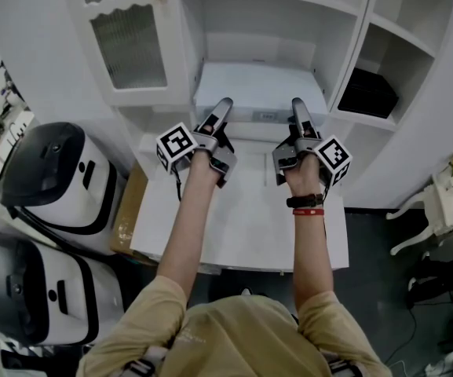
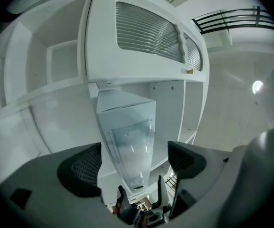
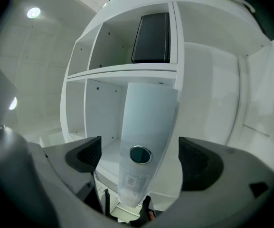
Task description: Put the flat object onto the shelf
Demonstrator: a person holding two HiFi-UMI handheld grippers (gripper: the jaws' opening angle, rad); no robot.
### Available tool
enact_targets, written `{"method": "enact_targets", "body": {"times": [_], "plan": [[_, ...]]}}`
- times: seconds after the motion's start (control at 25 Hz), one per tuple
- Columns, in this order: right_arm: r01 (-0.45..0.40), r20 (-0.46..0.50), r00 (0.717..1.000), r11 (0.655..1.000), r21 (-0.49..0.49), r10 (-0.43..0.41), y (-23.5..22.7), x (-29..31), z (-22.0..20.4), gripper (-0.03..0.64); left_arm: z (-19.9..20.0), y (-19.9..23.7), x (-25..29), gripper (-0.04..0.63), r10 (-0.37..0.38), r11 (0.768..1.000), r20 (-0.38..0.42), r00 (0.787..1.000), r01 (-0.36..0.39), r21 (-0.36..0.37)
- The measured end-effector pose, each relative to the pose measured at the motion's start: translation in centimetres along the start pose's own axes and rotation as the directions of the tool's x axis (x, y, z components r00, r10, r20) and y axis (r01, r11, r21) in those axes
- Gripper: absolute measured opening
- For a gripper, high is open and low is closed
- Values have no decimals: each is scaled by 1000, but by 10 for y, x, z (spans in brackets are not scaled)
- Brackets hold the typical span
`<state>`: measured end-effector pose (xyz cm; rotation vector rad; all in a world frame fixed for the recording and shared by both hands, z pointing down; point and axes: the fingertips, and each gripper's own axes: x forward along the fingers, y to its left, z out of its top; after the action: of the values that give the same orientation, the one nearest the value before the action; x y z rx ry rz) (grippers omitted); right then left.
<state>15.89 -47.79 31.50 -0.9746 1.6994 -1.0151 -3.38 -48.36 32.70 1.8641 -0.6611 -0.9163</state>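
Observation:
The flat object is a wide, thin white box (image 1: 255,91) that lies flat in the middle compartment of the white shelf unit (image 1: 192,30). My left gripper (image 1: 224,103) and right gripper (image 1: 298,104) point at the box's front edge, side by side. In the left gripper view the box (image 2: 127,127) runs between the dark pads (image 2: 82,167) of the left gripper (image 2: 134,163) with a gap on each side. In the right gripper view the box (image 3: 146,118), with a round dark mark, likewise stands clear of the pads (image 3: 201,163) of the right gripper (image 3: 139,160). Both grippers are open.
A black box (image 1: 367,93) fills the compartment to the right. A ribbed-glass cabinet door (image 1: 128,42) stands at upper left. A white table (image 1: 242,234) lies under my arms. Two white-and-black machines (image 1: 53,175) and a cardboard box (image 1: 128,210) sit at left, a white chair (image 1: 446,203) at right.

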Motion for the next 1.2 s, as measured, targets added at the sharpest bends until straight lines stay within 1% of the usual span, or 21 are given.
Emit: {"method": "enact_targets", "body": {"times": [0.16, 0.28, 0.48, 0.68, 0.76, 0.84, 1.0, 1.08, 1.2], "plan": [[17, 0, 1000, 999, -33, -17, 1, -16, -2, 492, -9, 2, -14, 426, 16, 1000, -14, 1000, -16, -14], [7, -15, 1000, 999, -50, -7, 2, -26, -7, 491, -14, 4, -27, 425, 26, 1000, -15, 1000, -27, -13], [19, -37, 999, 992, -121, -24, 4, -46, -17, 491, -22, 0, -49, 425, 39, 999, -16, 999, -39, 31], [23, -51, 998, 975, -219, -35, 11, -68, -27, 489, -32, -4, -72, 423, 56, 996, -36, 998, -53, 78], [30, -58, 997, 960, -277, -48, 14, -78, -32, 489, -36, -6, -84, 423, 78, 990, -40, 996, -73, 120], [38, -64, 996, 940, -338, -63, 18, -86, -36, 489, -39, -9, -94, 423, 99, 980, -38, 994, -91, 179], [50, -64, 994, 894, -445, -88, 26, -102, -41, 489, -41, -18, -112, 423, 135, 948, -29, 990, -120, 296], [56, -61, 993, 864, -500, -100, 30, -110, -45, 489, -44, -23, -120, 423, 148, 929, -33, 988, -128, 346], [62, -62, 991, 804, -591, -122, 33, -120, -53, 489, -49, -30, -131, 423, 170, 897, -38, 985, -139, 420]]}}
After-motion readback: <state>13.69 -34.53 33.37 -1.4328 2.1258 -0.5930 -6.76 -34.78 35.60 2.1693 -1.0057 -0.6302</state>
